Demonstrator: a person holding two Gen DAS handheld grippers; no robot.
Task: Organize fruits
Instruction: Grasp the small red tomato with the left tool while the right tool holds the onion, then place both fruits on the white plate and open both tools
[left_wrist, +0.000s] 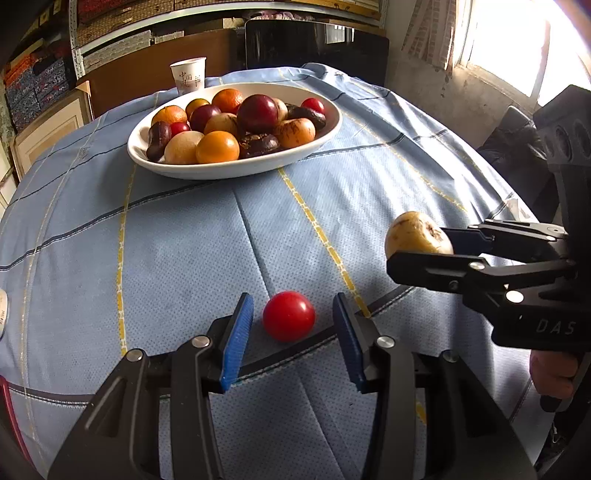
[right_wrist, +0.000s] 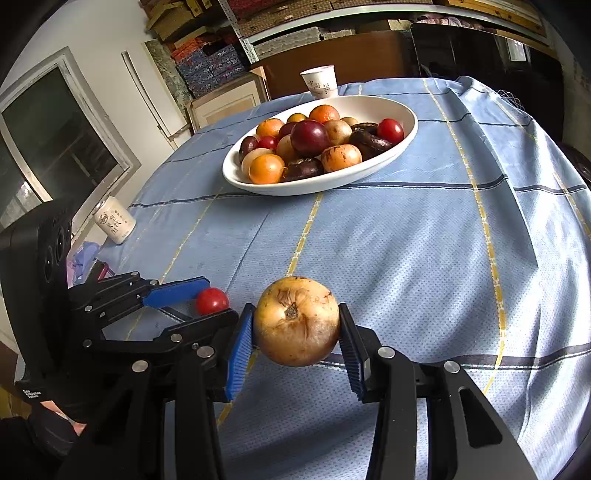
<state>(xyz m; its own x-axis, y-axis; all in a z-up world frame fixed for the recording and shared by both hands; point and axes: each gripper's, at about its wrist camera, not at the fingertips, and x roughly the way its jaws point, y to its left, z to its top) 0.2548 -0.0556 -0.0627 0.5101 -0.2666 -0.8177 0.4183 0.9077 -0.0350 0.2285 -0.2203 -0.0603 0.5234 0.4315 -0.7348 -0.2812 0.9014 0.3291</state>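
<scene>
Fruits heap in the white bowl (left_wrist: 332, 125) at upper centre on the tabletop (left_wrist: 184, 240); several are half hidden. Lower right, the right gripper (right_wrist: 295, 332) fingers clench a tan fruit (right_wrist: 297, 321). Bottom centre, the left gripper (left_wrist: 291, 332) fingers flank the red tomato (left_wrist: 289, 315), gaps showing.

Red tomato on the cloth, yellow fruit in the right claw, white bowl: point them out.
Red tomato (left_wrist: 289, 315): left wrist view, middle of its skin.
Yellow fruit (right_wrist: 296, 320): right wrist view, beside its stem scar.
White bowl (left_wrist: 229, 170): left wrist view, near outer wall.
</scene>
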